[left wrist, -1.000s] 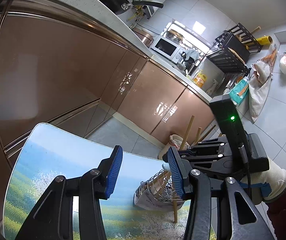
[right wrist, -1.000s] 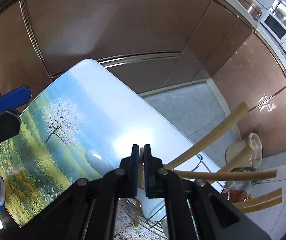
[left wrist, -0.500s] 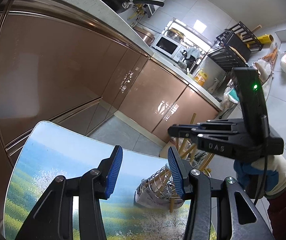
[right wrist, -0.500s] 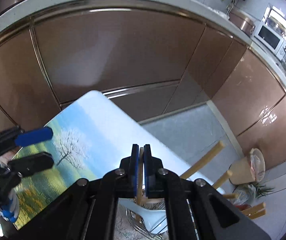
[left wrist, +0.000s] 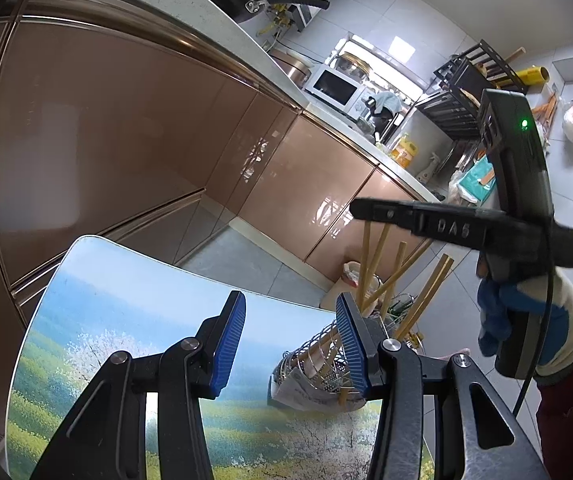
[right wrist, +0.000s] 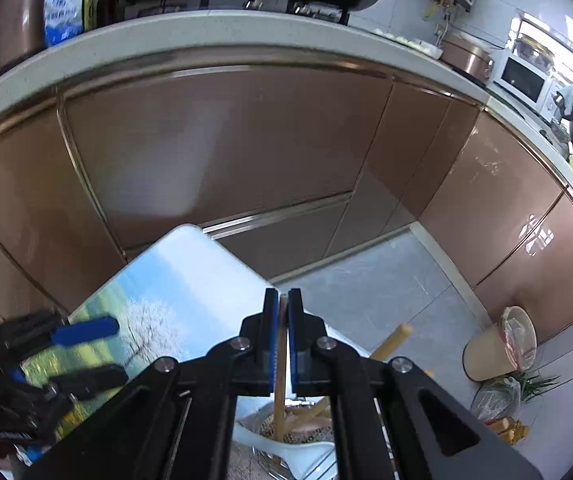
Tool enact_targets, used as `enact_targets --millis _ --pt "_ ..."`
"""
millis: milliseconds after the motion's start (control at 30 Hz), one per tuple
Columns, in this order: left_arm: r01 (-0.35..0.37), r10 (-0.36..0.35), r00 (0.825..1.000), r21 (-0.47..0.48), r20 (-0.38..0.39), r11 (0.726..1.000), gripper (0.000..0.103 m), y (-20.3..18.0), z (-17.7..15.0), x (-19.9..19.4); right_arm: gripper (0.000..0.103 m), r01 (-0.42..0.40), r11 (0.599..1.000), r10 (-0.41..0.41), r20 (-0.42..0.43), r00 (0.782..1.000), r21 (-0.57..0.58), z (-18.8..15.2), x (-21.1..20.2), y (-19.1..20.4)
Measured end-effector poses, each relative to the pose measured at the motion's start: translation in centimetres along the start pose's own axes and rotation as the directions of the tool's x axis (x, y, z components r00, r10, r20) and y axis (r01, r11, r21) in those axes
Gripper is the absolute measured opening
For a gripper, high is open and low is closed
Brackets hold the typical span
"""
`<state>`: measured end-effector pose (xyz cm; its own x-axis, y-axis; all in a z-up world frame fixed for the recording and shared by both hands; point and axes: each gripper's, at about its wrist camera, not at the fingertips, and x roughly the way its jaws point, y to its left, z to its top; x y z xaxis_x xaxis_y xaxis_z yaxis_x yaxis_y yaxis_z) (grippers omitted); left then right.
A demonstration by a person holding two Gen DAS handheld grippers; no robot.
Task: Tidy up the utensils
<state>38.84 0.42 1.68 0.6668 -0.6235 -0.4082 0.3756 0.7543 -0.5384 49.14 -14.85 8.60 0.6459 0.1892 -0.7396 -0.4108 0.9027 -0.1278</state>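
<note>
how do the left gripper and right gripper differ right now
The left gripper has its jaws apart with nothing between them; the right gripper is shut on a wooden chopstick. The left one hangs low over the landscape-print table, beside the wire utensil basket; the right one is raised above that basket. Both have black frames with blue ribbed pads.

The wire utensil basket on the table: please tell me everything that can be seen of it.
The wire utensil basket looks like silvery metal mesh with ring wires. It rests on the table printed with a landscape, near its far right edge, partly hidden behind the left gripper. Several pale wooden sticks stand in it, leaning apart. A white spoon lies in it too. The right gripper, jaws shut, pinches one thin stick whose lower end is inside the basket.
</note>
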Motion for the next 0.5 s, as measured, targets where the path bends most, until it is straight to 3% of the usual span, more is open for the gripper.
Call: enact_targets --millis 500 --pt "-0.001 0.001 1.000 -0.013 -0.015 1.000 0.045 0.2 -0.4 0.4 0.004 -0.050 0.997 0.045 0.093 0.995 0.059 -0.7 -2.3 -1.4"
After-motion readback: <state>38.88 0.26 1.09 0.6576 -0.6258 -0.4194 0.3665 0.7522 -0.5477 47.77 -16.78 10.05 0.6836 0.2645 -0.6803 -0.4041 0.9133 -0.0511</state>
